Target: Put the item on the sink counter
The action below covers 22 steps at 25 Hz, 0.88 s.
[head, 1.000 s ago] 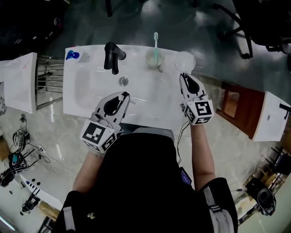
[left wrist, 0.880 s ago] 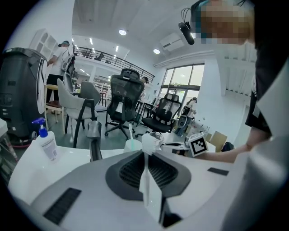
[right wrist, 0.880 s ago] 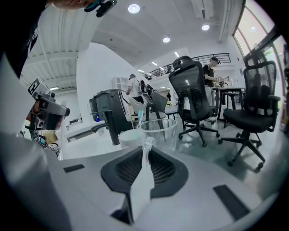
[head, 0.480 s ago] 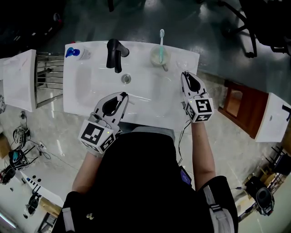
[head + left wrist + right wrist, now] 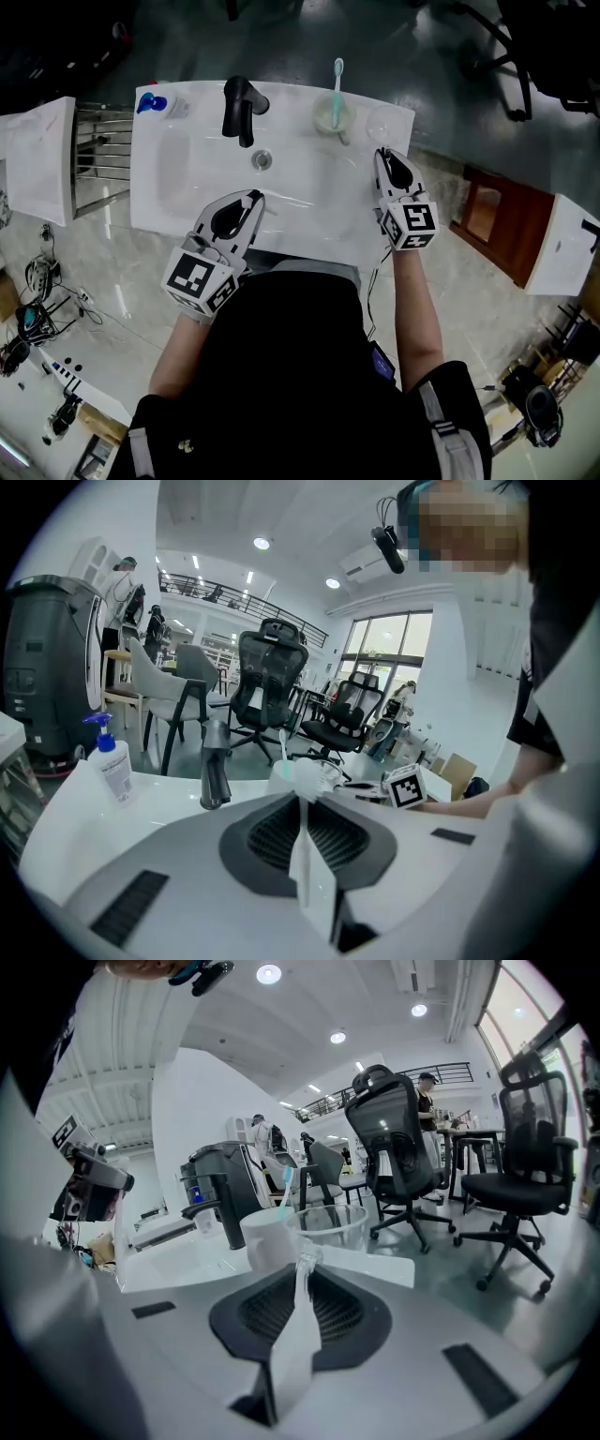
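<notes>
Pinching the clear glass point(image 5: 384, 123) by its near rim at frame upper right, right gripper point(image 5: 382, 154) likely carries a light, stiff, slippery, fragile thing; left gripper point(image 5: 254, 195) pressed together, empty.

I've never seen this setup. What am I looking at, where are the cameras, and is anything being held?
A person stands at a white sink counter with a two-jaw gripper in each hand; the marker cubes belong to the grippers. One picture comes from a head camera looking down; the others from a camera on each gripper. On the counter: a black faucet, a soap bottle, a cup with a toothbrush, a clear glass. The left gripper is shut and empty. The right gripper is shut, tips at the glass; whether they pinch it is unclear.
</notes>
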Tool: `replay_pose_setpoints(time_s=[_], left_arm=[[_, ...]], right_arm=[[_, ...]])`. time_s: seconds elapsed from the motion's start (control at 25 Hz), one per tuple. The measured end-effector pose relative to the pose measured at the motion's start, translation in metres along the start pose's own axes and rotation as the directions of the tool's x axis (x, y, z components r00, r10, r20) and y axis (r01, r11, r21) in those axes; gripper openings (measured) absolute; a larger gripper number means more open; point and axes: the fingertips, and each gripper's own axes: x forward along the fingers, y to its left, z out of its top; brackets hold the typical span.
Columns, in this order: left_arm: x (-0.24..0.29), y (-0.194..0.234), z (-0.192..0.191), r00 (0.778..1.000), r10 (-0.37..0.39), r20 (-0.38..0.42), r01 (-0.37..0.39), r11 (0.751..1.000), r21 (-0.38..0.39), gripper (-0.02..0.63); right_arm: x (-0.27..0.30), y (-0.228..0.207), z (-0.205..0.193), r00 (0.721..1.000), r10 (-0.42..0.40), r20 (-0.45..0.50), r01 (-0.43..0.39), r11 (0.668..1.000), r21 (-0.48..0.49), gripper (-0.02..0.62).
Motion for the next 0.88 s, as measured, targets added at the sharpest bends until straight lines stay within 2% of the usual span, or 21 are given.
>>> replay_pose_setpoints(time_s=[0.6,0.68,0.76,0.88], left_arm=[[-0.008,-0.007,-0.002,1.0,0.02,0.015,-0.02,1.0,0.0,0.038],[-0.01,-0.008,-0.003,0.999,0.026,0.019,-0.026,1.0,0.001,0.038],[-0.011,-0.01,-0.003,0.999,0.032,0.022,-0.032,0.999,0.002,0.038],[-0.014,-0.012,-0.003,0.999,0.042,0.031,-0.042,0.999,-0.003,0.038]], right_arm=[[0.004,0.006,-0.007,1.0,0.023,0.003,-0.023,1.0,0.005,0.055],[0.004,0.008,-0.008,0.999,0.034,-0.002,-0.034,0.999,0.004,0.085],[0.005,0.01,-0.009,0.999,0.04,-0.011,-0.04,0.999,0.008,0.149],[0.005,0.009,-0.01,0.999,0.036,-0.023,-0.036,0.999,0.023,0.172]])
